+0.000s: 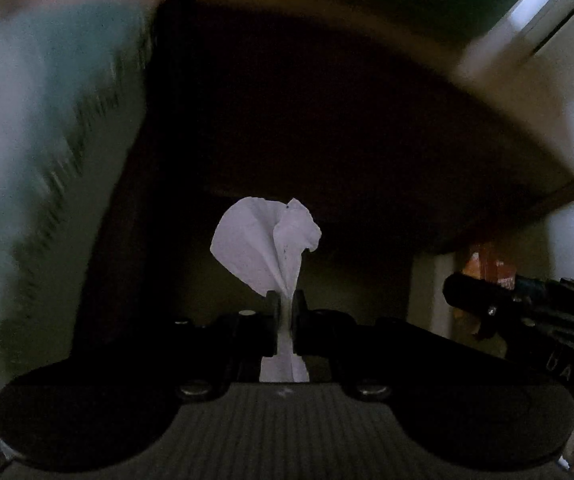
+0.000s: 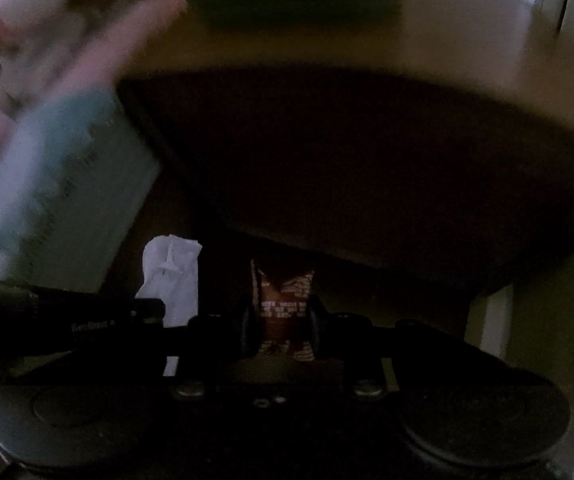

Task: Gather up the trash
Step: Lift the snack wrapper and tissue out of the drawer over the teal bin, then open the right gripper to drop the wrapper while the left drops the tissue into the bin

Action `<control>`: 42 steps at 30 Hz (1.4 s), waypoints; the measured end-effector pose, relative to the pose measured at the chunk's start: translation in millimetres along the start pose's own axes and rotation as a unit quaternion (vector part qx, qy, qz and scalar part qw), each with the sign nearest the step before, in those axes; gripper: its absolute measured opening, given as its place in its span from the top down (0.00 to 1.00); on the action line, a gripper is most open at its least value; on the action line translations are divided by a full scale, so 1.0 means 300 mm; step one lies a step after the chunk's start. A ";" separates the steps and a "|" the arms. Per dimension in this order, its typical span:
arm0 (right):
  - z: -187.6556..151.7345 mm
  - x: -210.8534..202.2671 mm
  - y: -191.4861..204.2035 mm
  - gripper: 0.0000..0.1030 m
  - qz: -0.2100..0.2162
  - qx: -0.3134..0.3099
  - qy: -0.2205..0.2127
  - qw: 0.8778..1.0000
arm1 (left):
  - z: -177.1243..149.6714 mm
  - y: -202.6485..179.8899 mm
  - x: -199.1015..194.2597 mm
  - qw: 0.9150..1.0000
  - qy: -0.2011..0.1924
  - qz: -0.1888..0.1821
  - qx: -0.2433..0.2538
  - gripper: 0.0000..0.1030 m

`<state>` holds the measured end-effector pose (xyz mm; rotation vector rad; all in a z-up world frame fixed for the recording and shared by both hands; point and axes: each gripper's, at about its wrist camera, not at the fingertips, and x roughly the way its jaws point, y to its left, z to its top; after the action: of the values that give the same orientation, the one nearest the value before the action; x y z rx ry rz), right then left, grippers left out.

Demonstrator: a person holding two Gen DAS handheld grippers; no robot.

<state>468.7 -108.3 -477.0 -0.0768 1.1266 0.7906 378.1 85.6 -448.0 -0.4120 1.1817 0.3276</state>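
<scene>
I have both pieces of trash in hand: my left gripper (image 1: pixel 285 316) is clamped tight on a white tissue (image 1: pixel 265 240), and my right gripper (image 2: pixel 281 326) pinches a brown printed wrapper (image 2: pixel 285 300) between its pads. Both hang above a dark table (image 1: pixel 327 120). Picking up looks done; next I need a bin, which I cannot see here.

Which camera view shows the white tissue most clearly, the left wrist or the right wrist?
The left wrist view. There the white tissue fans out, centred, pinched by the shut left gripper. The right wrist view shows it only dimly at the left, partly hidden behind the left gripper's body.
</scene>
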 end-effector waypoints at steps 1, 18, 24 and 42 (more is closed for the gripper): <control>0.049 -0.066 0.009 0.75 0.002 0.000 -0.005 1.000 | 0.022 -0.010 -0.064 1.000 -0.007 -0.002 0.004 0.94; 0.519 -0.752 0.092 0.75 0.009 -0.053 -0.120 0.991 | 0.407 -0.213 -0.743 0.990 -0.118 -0.045 0.055 0.94; 0.638 -0.855 0.103 0.75 0.002 -0.069 -0.160 0.985 | 0.495 -0.253 -0.874 0.983 -0.161 -0.057 0.067 0.94; 1.055 -0.827 0.059 0.74 -0.037 -0.117 -0.198 0.972 | 0.966 -0.439 -0.953 0.965 -0.230 -0.055 0.112 0.94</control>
<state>655.9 -88.7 -121.0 -0.1502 0.6472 0.8257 576.5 98.0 -69.1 -0.1857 0.7269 0.1763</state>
